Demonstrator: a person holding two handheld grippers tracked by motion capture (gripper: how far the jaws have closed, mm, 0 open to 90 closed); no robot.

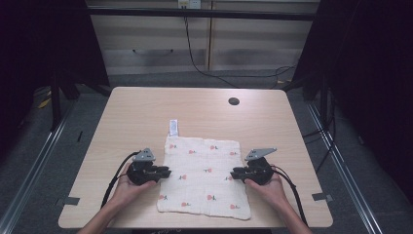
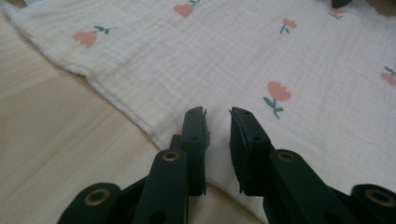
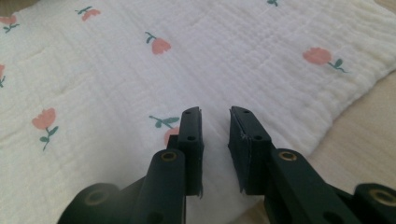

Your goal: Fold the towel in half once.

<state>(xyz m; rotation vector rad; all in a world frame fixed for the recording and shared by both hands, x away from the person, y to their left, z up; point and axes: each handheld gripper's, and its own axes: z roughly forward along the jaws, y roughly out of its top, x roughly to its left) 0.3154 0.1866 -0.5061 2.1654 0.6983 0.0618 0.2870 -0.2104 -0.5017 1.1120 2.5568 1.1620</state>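
Observation:
A white muslin cloth (image 1: 204,175) printed with small pink flowers lies flat on the near half of the wooden table (image 1: 146,112). My left gripper (image 1: 168,171) points inward at the cloth's left edge, and my right gripper (image 1: 233,173) points inward at its right edge. In the left gripper view the gripper (image 2: 218,112) has a narrow gap between its jaws, which hover over the cloth (image 2: 187,60) just inside its hem. The right gripper (image 3: 215,111) is likewise slightly parted above the cloth (image 3: 224,56) near its border. Nothing sits between either pair of jaws.
A small white tag (image 1: 173,127) lies on the table just beyond the cloth's far left corner. A dark cable hole (image 1: 234,101) is set in the far right of the tabletop. Tape marks (image 1: 70,200) sit at the near corners. Cabinets stand behind the table.

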